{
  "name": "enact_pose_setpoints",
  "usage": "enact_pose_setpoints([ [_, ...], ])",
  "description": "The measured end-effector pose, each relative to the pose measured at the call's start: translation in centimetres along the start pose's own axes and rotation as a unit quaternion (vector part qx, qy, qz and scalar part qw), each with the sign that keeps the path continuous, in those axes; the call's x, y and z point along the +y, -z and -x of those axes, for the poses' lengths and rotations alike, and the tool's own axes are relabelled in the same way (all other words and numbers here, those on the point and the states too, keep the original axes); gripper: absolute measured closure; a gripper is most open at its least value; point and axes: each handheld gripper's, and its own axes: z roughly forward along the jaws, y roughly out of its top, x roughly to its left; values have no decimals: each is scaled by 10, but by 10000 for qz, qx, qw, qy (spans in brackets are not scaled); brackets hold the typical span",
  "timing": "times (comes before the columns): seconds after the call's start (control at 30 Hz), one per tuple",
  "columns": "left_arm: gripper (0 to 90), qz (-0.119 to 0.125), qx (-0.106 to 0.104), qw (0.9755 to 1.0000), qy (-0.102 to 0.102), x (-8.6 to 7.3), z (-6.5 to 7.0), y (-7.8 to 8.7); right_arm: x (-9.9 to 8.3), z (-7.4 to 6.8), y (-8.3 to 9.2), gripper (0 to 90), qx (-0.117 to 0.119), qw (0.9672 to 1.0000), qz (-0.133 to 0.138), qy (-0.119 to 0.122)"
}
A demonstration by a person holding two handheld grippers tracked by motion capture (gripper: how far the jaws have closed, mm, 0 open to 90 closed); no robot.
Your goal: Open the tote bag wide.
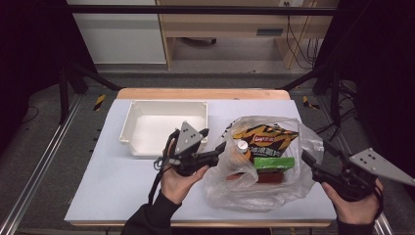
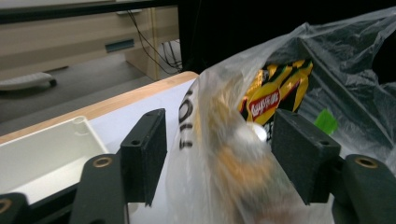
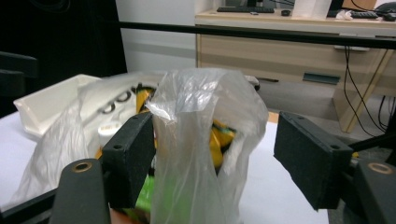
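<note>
Two hand-held grippers flank a clear plastic bag that sits on the tabletop toward its 4 o'clock part. The left hand-held gripper is at the bag's 9 o'clock edge; in the left gripper view its jaws stand wide with the bag's film lying loose between them, the pads not pressing on it. The right hand-held gripper is at the bag's 3 o'clock edge, and in the right gripper view its jaws are likewise spread wide, a raised fold of the bag standing between them; it lies against one pad, the other is clear of it, so nothing is gripped.

Inside the bag lie a yellow-and-black snack packet, a white-capped bottle, a green box and something reddish-brown under it. My reading is that the job is unpacking into the white bin, which sits at the bag's 10 o'clock and looks empty. If so, little is done: the goods are all in the bag, and the bag's mouth has yet to be taken hold of and opened.

Pale blue sheeting covers the tabletop, with a wooden edge at 12 o'clock. Beyond it are a grey floor, a wooden desk with hanging cables, and dark frame bars at either side.
</note>
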Motion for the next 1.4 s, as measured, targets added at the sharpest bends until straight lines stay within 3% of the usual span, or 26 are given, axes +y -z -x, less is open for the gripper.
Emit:
enact_pose_setpoints([
  [0.07, 352, -22, 17, 10000, -18, 3, -1, -6, 4, 0, -3, 293, 9, 10000, 3, -12],
  [0.13, 351, -113, -47, 9999, 37, 7, -4, -23, 17, 1, -12, 292, 59, 10000, 24, -4],
  [0.23, 352, -313, -55, 9995, -26, 1, -3, -39, 28, -2, -18, 280, 118, 9999, 56, 58],
  [0.3, 408, -471, -92, 9988, -39, -5, -4, -46, 34, -4, -19, 270, 175, 9997, 95, 103],
  [0.37, 451, -551, -66, 9984, -45, -8, -5, -49, 36, -6, -18, 265, 194, 9997, 104, 123],
  [0.4, 543, -675, -64, 9977, -52, -13, -8, -51, 39, -7, -15, 265, 248, 9994, 178, 139],
  [0.57, 746, -909, -128, 9958, 4, -22, -16, -51, 48, -1, -14, 276, 201, 9995, 243, 63],
  [0.73, 852, -959, -184, 9952, -38, -24, -19, -48, 61, 8, -30, 285, 15, 9999, 148, 59],
  [0.83, 874, -918, -220, 9955, -130, -24, -17, -46, 66, 12, -45, 291, 4, 9999, -71, 89],
  [1.0, 875, -818, -267, 9961, -174, -24, -19, -39, 47, 17, -66, 316, 59, 9981, -607, 89],
  [1.1, 875, -795, -277, 9963, -183, -24, -21, -36, 33, 22, -68, 375, 113, 9971, -750, 12],
  [1.13, 875, -772, -274, 9965, -188, -23, -22, -35, 20, 26, -67, 426, 155, 9963, -842, -80],
  [1.3, 876, -720, -255, 9969, -190, -20, -24, -33, -5, 35, -64, 591, 254, 9942, -1024, -185],
  [1.4, 876, -696, -249, 9971, -203, -18, -26, -33, -12, 40, -62, 779, 256, 9937, -1069, -199],
])
